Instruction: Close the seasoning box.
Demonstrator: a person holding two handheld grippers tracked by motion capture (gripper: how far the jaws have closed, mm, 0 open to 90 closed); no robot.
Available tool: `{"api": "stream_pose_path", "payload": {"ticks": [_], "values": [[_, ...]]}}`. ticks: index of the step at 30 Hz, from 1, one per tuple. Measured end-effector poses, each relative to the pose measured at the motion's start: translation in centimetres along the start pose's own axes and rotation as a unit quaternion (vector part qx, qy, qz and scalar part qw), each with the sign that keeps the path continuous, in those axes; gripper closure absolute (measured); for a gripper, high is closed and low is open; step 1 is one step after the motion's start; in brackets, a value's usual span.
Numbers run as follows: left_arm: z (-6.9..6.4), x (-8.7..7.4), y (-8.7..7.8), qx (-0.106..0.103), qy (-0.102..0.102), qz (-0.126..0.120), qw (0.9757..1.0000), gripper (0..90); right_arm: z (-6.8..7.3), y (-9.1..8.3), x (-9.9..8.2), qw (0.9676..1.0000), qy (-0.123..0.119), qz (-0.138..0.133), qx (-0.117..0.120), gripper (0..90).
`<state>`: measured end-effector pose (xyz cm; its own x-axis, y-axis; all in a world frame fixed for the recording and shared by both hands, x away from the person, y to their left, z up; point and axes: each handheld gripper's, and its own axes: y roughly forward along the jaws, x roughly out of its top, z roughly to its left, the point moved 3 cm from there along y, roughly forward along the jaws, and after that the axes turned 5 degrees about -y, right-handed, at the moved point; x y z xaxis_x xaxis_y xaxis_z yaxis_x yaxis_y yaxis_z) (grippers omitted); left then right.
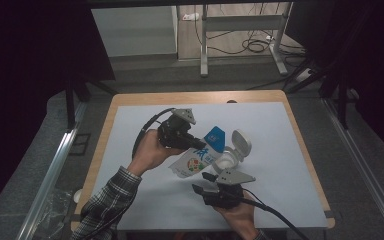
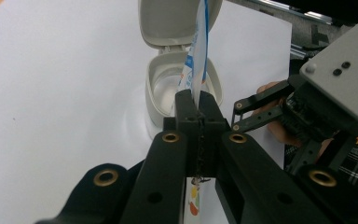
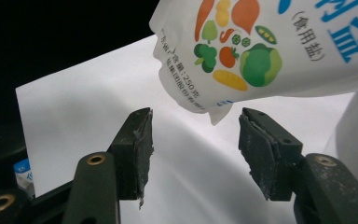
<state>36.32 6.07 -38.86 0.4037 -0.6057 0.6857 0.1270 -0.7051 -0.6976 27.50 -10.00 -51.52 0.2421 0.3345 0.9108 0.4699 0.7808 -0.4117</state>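
two hands reach in from the bottom of the high view, each holding a gripper over a white sheet (image 1: 280, 150) on a wooden bench (image 1: 125, 99). left gripper (image 1: 198, 142), at centre left, has its fingers clamped tight on the top edge of a salt pouch (image 1: 198, 159), white and blue with printed vegetables. pouch hangs tilted above the sheet, its blue end just over a small white box (image 1: 228, 159) with its hinged lid (image 1: 241, 144) standing open. right gripper (image 1: 204, 182) sits nearer the person, just below the pouch; its fingers are parted, nothing pressed between them, and the pouch's lower corner (image 3: 216, 114) hangs just beyond the gap. a plaid sleeve (image 1: 107, 205) covers the left forearm.
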Motion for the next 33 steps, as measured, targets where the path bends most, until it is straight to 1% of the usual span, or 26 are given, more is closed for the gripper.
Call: {"api": "stream_pose_path", "payload": {"ticks": [5,6,8,15,18,19,21,22,23,24,25,26,27,30,32,33], "values": [[0.0,-0.2,-0.3,-0.004,0.001,-0.009,1.0000,90.0,-0.3,-0.8,0.1,0.9999,0.004,-0.009,0.002,46.6],[0.0,-0.3,-0.4,-0.001,0.003,-0.013,0.9999,90.0,-0.5,-1.0,0.1,0.9999,0.004,-0.013,0.002,46.9],[0.0,-0.4,-0.6,-0.003,0.003,-0.019,0.9998,90.0,-0.7,-1.4,0.1,0.9998,0.012,-0.016,0.003,48.0],[0.0,-0.8,-1.0,-0.006,0.003,-0.032,0.9995,90.0,-1.5,-2.4,0.5,0.9996,0.020,-0.022,-0.003,51.5],[-0.1,-1.0,-1.1,-0.010,0.003,-0.035,0.9993,90.0,-2.2,-3.0,0.9,0.9992,0.029,-0.027,-0.007,54.2],[-0.1,-1.1,-1.2,-0.012,0.004,-0.036,0.9993,90.0,-2.5,-3.1,1.0,0.9992,0.026,-0.030,-0.011,54.6],[-0.2,-1.2,-1.3,-0.012,0.005,-0.036,0.9993,90.0,-3.1,-3.5,1.3,0.9989,0.029,-0.032,-0.018,57.8],[-0.2,-1.3,-1.3,-0.014,0.004,-0.037,0.9992,90.0,-3.3,-3.6,1.4,0.9989,0.031,-0.034,-0.015,58.6],[-0.3,-1.4,-1.4,-0.013,0.004,-0.037,0.9992,90.0,-3.5,-3.7,1.6,0.9987,0.035,-0.037,-0.009,58.7],[-0.3,-1.4,-1.4,-0.014,0.004,-0.037,0.9992,90.0,-3.6,-3.8,1.8,0.9985,0.037,-0.039,-0.008,58.9],[-0.3,-1.5,-1.5,-0.014,0.005,-0.038,0.9992,90.0,-3.7,-3.8,1.9,0.9986,0.032,-0.041,-0.009,58.0],[-0.4,-1.6,-1.6,-0.015,0.004,-0.039,0.9991,90.0,-3.8,-3.9,2.1,0.9986,0.029,-0.039,-0.023,57.5],[-0.4,-1.6,-1.7,-0.014,0.005,-0.039,0.9991,90.0,-3.9,-3.9,2.2,0.9985,0.026,-0.039,-0.026,57.2],[-0.5,-1.9,-1.9,-0.014,0.005,-0.042,0.9990,90.0,-4.5,-4.2,2.5,0.9979,0.042,-0.044,-0.025,55.5],[-0.6,-2.0,-2.1,-0.015,0.005,-0.043,0.9990,90.0,-4.9,-4.3,2.9,0.9973,0.048,-0.050,-0.023,55.0],[-0.6,-2.1,-2.2,-0.016,0.005,-0.044,0.9989,90.0,-5.0,-4.3,3.0,0.9973,0.047,-0.051,-0.022,54.2]]}}
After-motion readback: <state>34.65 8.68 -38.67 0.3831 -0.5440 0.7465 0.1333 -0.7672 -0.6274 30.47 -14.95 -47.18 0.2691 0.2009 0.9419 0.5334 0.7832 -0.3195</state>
